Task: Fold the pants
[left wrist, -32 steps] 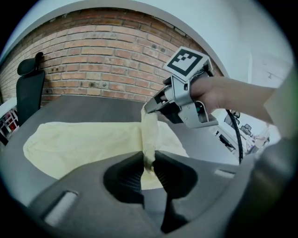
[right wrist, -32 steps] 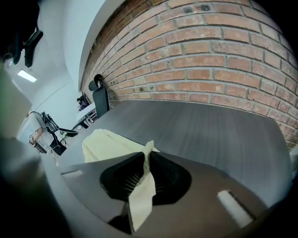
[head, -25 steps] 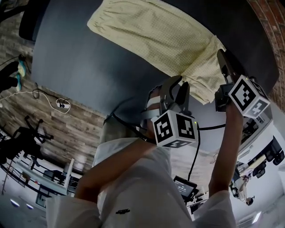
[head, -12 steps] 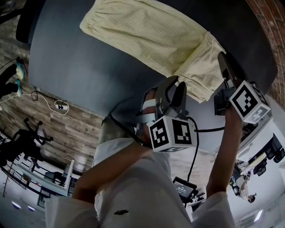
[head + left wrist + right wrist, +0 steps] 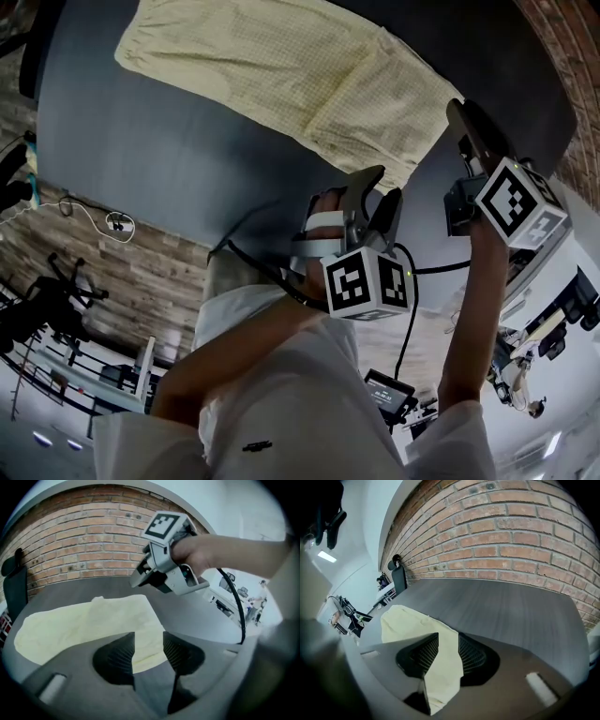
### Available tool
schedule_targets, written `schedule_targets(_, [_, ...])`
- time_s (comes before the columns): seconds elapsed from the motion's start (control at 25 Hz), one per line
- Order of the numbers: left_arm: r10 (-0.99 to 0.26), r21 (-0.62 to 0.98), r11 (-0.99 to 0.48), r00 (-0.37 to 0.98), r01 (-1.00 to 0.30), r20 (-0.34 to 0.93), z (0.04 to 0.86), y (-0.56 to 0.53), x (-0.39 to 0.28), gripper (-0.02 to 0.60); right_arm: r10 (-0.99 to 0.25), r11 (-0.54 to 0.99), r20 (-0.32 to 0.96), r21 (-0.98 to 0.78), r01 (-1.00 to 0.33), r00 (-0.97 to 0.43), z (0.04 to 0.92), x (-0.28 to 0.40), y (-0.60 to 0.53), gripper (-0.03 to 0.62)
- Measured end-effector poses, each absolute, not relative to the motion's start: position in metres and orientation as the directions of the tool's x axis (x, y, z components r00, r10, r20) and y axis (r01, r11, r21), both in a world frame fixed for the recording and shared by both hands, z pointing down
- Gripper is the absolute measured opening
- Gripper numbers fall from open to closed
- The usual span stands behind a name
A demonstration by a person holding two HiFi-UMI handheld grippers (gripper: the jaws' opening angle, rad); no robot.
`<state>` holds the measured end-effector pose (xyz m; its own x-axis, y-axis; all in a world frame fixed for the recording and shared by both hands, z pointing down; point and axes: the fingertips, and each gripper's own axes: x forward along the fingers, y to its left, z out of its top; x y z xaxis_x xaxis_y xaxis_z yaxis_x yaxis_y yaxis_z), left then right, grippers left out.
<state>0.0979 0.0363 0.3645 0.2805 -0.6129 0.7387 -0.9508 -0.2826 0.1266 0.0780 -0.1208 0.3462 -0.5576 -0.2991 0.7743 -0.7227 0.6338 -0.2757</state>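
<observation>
Lying flat on dark desk [image 5: 159, 159], upper part of head view: yellow pants [image 5: 262, 66], flap folded over at right end. Left gripper [image 5: 380, 187] at frame centre, just below flap's lower corner, off cloth. Its fingers apart, just been opening, nothing between them; only pants edge and desk show through gap. Right gripper [image 5: 461, 117] at right of frame, tip just beside pants' right edge. Its fingers apart, yellow cloth showing through gap, no pinch seen. Brick wall [image 5: 511, 541] behind desk.
</observation>
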Motion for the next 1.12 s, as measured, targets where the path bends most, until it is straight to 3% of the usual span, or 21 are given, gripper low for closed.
schedule_targets(0.28, [-0.505, 0.017, -0.410, 0.243, -0.912, 0.828, 0.417, 0.039, 0.141, 0.275, -0.257, 0.637, 0.783, -0.304, -0.709, -0.566, 0.361, 0.110, -0.120, 0.141])
schedule_targets(0.48, [-0.527, -0.074, -0.403, 0.165, -0.912, 0.834, 0.433, 0.033, 0.136, 0.273, -0.235, 0.629, 0.785, -0.327, -0.706, -0.573, 0.373, 0.124, -0.120, 0.141])
schedule_targets(0.68, [-0.543, 0.014, -0.285, 0.173, -0.959, 0.821, 0.426, 0.029, 0.124, 0.170, -0.175, 0.594, 0.787, -0.395, -0.700, -0.592, 0.389, 0.130, -0.123, 0.159])
schedule_targets(0.96, [-0.555, 0.071, -0.228, 0.190, -0.971, 0.810, 0.417, 0.032, 0.127, 0.092, -0.098, 0.373, 0.728, -0.605, -0.703, -0.679, 0.412, 0.129, -0.127, 0.241])
schedule_targets(1.04, [-0.556, 0.087, -0.216, 0.196, -0.973, 0.808, 0.416, 0.033, 0.128, 0.075, -0.084, 0.369, 0.732, -0.607, -0.704, -0.676, 0.419, 0.124, -0.123, 0.231])
schedule_targets(1.12, [-0.555, 0.094, -0.214, 0.200, -0.972, 0.808, 0.417, 0.035, 0.127, 0.069, -0.084, 0.396, 0.740, -0.590, -0.704, -0.667, 0.423, 0.117, -0.118, 0.140])
